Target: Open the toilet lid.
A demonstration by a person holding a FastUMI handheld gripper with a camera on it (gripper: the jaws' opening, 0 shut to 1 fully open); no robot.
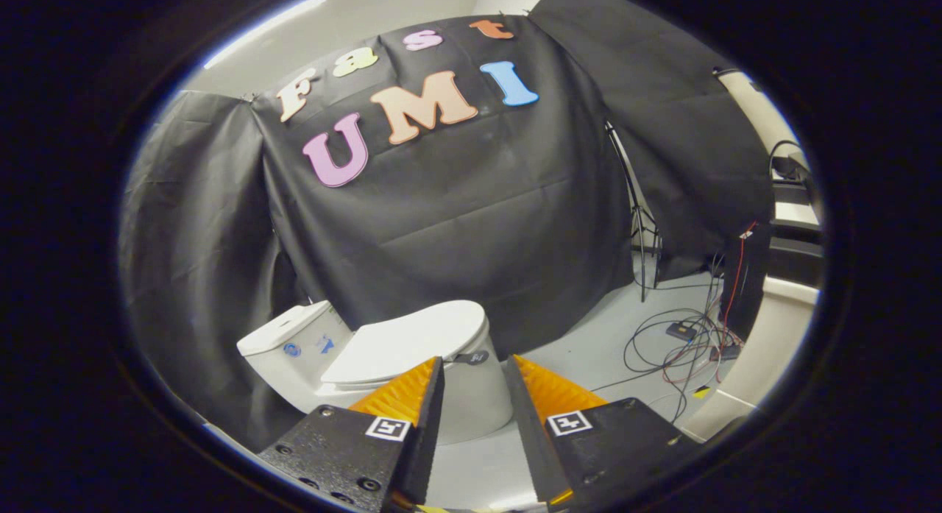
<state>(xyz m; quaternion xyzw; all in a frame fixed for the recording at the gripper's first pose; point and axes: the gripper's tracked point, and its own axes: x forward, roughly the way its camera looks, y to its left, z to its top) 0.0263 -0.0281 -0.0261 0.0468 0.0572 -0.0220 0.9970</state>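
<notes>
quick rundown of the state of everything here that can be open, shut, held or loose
toilet lid: down, closed flat over the bowl, untouched
hand-held gripper: fingers open, spread apart, nothing between them, hovering short of the lid's front edge
toilet: upright on the floor, just ahead of the fingers
cables: lying loose and tangled on the floor beyond the toilet

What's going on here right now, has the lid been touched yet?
Not yet. The hand-held tongs are open with nothing between the fingers, pointed at a white toilet just beyond them. Its lid is down, and a small dark tab sits at the front edge of the lid, right between the fingertips. The toilet stands on a pale floor before a black cloth wall, with loose cables off to the side.
</notes>
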